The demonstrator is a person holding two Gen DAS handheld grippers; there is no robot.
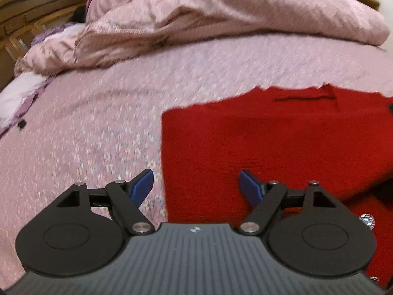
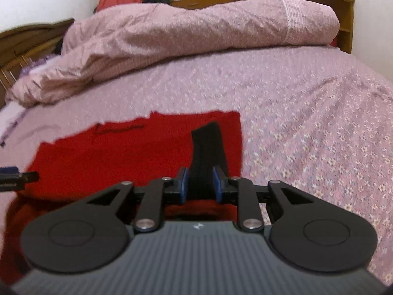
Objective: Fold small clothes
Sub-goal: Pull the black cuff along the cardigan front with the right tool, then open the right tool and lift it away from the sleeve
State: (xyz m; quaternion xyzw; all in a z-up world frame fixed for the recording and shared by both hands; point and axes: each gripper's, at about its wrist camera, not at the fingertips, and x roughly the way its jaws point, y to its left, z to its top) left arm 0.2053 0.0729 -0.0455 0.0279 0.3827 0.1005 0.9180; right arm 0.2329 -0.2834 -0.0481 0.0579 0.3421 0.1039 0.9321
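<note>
Red knitted garment (image 1: 258,145) lies flat on the pink floral bedspread (image 1: 98,123), at 3 o'clock in the left wrist view; left gripper (image 1: 196,186) is spread wide, holding nothing.

Right wrist view: right gripper (image 2: 200,184) is clamped on a dark cloth strip (image 2: 208,152) over the garment's 3 o'clock edge. Folding appears barely begun.

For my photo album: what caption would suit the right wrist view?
Right gripper clamps a black cloth strip above a red knitted garment on a pink floral bedspread.
</note>
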